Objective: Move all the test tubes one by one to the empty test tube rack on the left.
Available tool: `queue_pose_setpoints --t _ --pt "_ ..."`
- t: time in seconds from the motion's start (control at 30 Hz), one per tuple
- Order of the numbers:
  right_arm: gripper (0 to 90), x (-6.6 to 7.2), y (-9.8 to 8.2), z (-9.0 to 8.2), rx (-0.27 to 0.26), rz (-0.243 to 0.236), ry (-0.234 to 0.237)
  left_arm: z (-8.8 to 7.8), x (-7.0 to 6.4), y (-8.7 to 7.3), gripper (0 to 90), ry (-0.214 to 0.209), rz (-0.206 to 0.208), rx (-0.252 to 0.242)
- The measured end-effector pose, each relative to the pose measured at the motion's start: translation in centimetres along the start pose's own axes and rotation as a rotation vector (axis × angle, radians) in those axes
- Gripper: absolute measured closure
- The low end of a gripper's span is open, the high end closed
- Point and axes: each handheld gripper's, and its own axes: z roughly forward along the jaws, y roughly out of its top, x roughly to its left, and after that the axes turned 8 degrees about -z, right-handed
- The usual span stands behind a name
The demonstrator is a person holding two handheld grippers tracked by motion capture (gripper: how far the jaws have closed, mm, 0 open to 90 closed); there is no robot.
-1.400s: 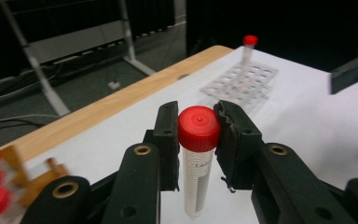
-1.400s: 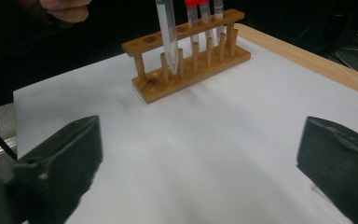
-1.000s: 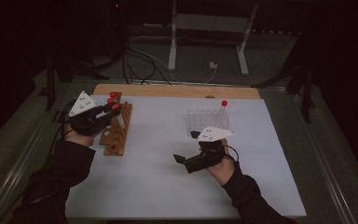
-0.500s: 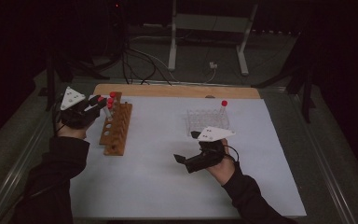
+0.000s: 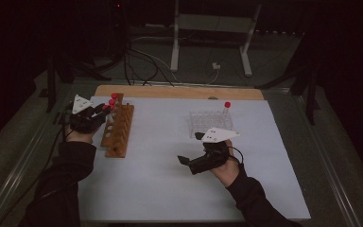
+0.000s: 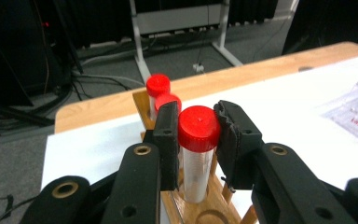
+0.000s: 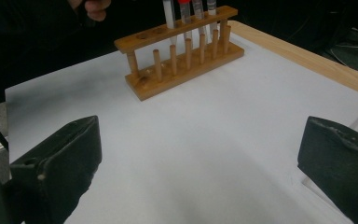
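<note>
Pinched between the pads of the left gripper [image 6: 198, 135] is a red-capped tube [image 6: 197, 156], gripped just under its cap; the tube is held upright with its lower end inside a hole of the wooden rack [image 5: 118, 131]. Two more red caps [image 6: 163, 92] are seen just behind it in the same rack, which is set near the left edge of the white table [image 5: 170, 189]. From above, the left gripper [image 5: 92, 116] is seen at the far end of the rack. Well apart, the right gripper [image 5: 191, 163] is held low over the middle of the table, its jaws spread wide with nothing between them. Just beyond it, a clear plastic rack [image 5: 208, 124] is seen with one red-capped tube [image 5: 226, 111] standing in its far corner.
</note>
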Motion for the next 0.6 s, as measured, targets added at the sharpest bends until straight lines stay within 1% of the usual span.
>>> queue_pose_setpoints --t 0.07,0.2,0.47,0.53,0.6 --pt "0.0 0.0 0.0 0.0 0.002 0.000 0.000 0.3 -0.1 -0.2 71.5 0.007 0.007 0.019" --pt "0.0 0.0 0.0 0.0 0.002 0.001 -0.001 0.8 -0.2 -0.6 71.5 0.012 0.012 0.036" --pt "0.0 -0.2 0.0 -0.2 -0.001 0.002 -0.001 1.1 -0.2 -1.2 71.4 0.026 0.018 0.055" --pt "0.0 -0.2 0.0 -0.2 0.000 0.001 -0.002 1.3 -0.2 -1.3 71.4 0.028 0.028 0.064" --pt "0.0 -0.2 0.0 -0.2 -0.001 0.002 -0.001 1.3 -0.2 -1.5 71.3 0.025 0.020 0.062"
